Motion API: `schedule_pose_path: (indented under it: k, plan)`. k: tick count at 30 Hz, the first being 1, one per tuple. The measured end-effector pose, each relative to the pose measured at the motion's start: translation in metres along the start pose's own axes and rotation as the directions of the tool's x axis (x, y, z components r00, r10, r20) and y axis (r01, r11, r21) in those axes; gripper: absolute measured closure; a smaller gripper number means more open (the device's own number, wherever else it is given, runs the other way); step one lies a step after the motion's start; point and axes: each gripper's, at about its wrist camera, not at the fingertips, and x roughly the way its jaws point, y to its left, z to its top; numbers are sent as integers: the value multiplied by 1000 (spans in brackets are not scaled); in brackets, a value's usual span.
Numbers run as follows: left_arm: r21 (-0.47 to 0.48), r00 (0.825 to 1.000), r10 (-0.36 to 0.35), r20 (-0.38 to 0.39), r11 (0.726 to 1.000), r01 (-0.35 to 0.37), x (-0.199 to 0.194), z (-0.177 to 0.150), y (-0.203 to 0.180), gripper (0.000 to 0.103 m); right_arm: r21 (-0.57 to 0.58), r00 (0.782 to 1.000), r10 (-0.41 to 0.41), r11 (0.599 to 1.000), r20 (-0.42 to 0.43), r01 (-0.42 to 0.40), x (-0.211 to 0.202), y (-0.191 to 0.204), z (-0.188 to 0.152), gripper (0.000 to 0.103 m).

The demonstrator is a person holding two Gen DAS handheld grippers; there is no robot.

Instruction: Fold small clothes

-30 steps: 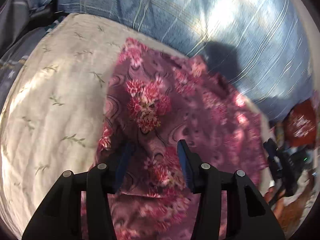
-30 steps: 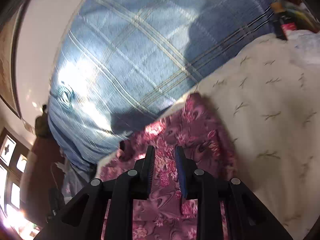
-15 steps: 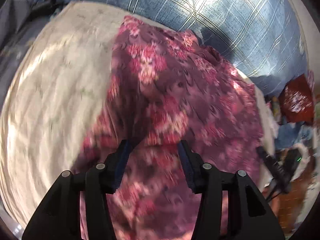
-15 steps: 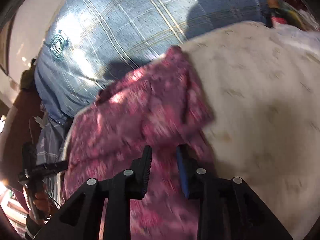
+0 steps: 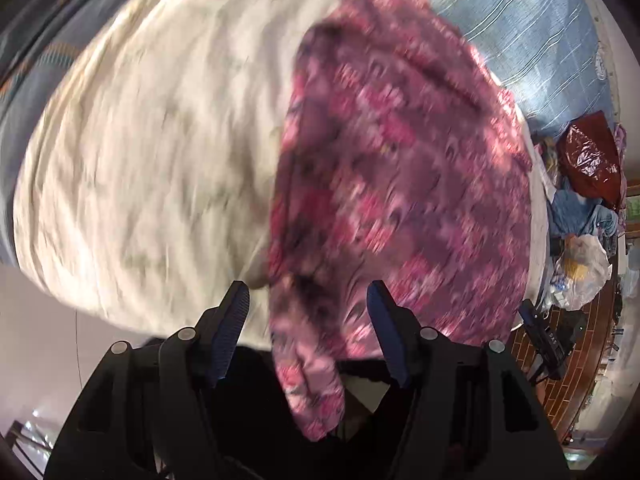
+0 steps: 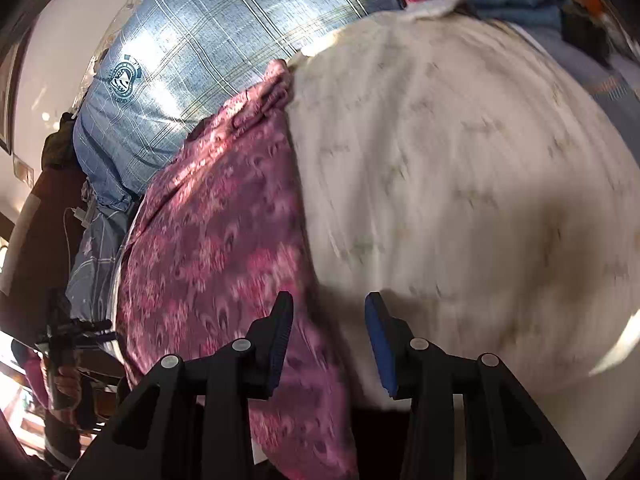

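Note:
A purple-pink floral garment point(image 5: 400, 184) lies spread on a cream leaf-print bed cover point(image 5: 160, 140), its near end hanging over the bed's edge. My left gripper point(image 5: 308, 304) is open above that hanging end, which droops between the fingers. In the right wrist view the same garment point(image 6: 216, 248) lies left of centre on the cover point(image 6: 460, 184). My right gripper point(image 6: 326, 328) is open, its left finger over the garment's right edge, holding nothing. Both views are motion-blurred.
A blue plaid pillow point(image 6: 208, 48) lies behind the garment, also in the left wrist view point(image 5: 520, 32). A red bag point(image 5: 588, 160), plastic bags and clutter sit on the floor at right. A person's hand with a device point(image 6: 60, 352) is at the left.
Both grippers pulled back toward the bed's near edge and rose. The right gripper, nearly shut a second ago, has opened. The garment now lies longer and flatter.

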Motion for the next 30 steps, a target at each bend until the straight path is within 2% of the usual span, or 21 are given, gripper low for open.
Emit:
schedule_pose_path:
  k: [5, 11, 13, 15, 16, 17, 18, 19, 22, 25, 27, 30]
  plan:
    - [-15, 998, -46, -47, 999, 46, 12, -32, 4, 42, -22, 996, 54, 998, -66, -56, 3, 2, -27, 59]
    - [2, 995, -23, -92, 1000, 23, 24, -48, -1, 42, -80, 986, 71, 993, -152, -84, 11, 10, -43, 56]
    - [13, 995, -16, -99, 1000, 18, 28, -51, -5, 42, -99, 982, 77, 991, -170, -95, 13, 13, -47, 58]
    - [47, 995, -4, -102, 999, 9, 32, -56, -10, 42, -142, 982, 47, 987, -183, -74, 16, 19, -49, 64]
    - [67, 995, -12, -96, 998, 18, 33, -59, -12, 48, -163, 982, 35, 984, -187, -66, 17, 22, -49, 77]
    - [87, 996, -14, -88, 996, 21, 35, -63, -16, 59, -185, 982, 16, 981, -190, -51, 18, 24, -50, 87]
    - [102, 996, -13, -92, 995, 22, 36, -66, -18, 86, -204, 981, -2, 978, -195, -39, 19, 26, -50, 97]
    - [109, 995, -15, -102, 994, 26, 39, -69, -20, 99, -215, 982, -5, 976, -191, -37, 18, 27, -50, 98]
    - [99, 997, -6, -79, 995, 14, 37, -74, -17, 99, -222, 982, 19, 973, -188, -61, 12, 33, -48, 99]
    - [59, 993, -107, -45, 992, 110, 16, -73, -9, 99, -185, 977, 128, 970, -169, -159, -1, 40, -42, 99]
    - [55, 986, -169, 10, 984, 168, -6, -69, -10, 99, -168, 970, 198, 961, -143, -221, -11, 48, -34, 99]
    - [49, 958, -276, 80, 961, 273, -35, -55, -13, 99, -134, 948, 302, 940, -103, -314, -20, 59, -20, 99]
